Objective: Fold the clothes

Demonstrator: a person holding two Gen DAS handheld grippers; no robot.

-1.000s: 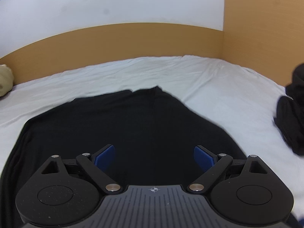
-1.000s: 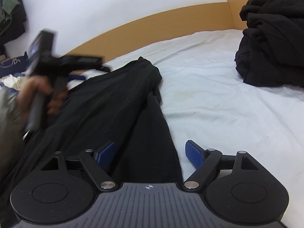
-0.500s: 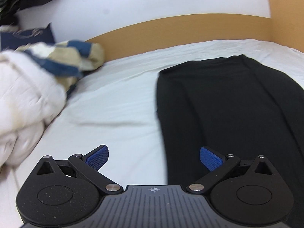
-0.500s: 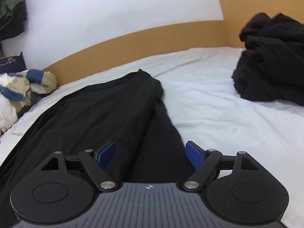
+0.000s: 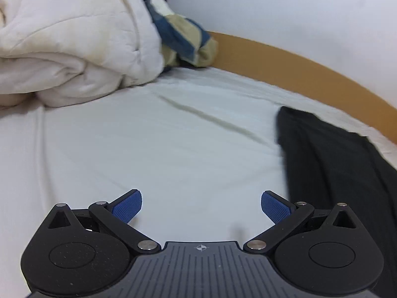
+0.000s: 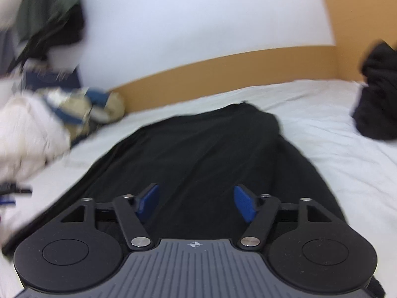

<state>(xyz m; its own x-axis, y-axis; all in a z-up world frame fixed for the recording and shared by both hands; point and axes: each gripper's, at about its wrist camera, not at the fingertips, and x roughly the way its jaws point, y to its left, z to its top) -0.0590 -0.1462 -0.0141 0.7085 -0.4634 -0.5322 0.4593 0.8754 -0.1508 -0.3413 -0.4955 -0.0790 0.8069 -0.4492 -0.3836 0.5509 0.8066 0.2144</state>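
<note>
Black garment (image 6: 203,149) lies spread flat on the white bed sheet (image 5: 173,149). Left hand-held gripper (image 5: 201,207) gapes wide over bare sheet, garment just to its right. Right hand-held gripper (image 6: 196,202) over the garment, jaws closing (nothing pinched between the pads). White duvet (image 5: 74,44) bunched nearby.

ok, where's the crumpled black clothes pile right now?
Only the right wrist view shows the black pile: it sits at the far right edge on the white sheet, near the wooden corner board, apart from the spread black garment.
</note>
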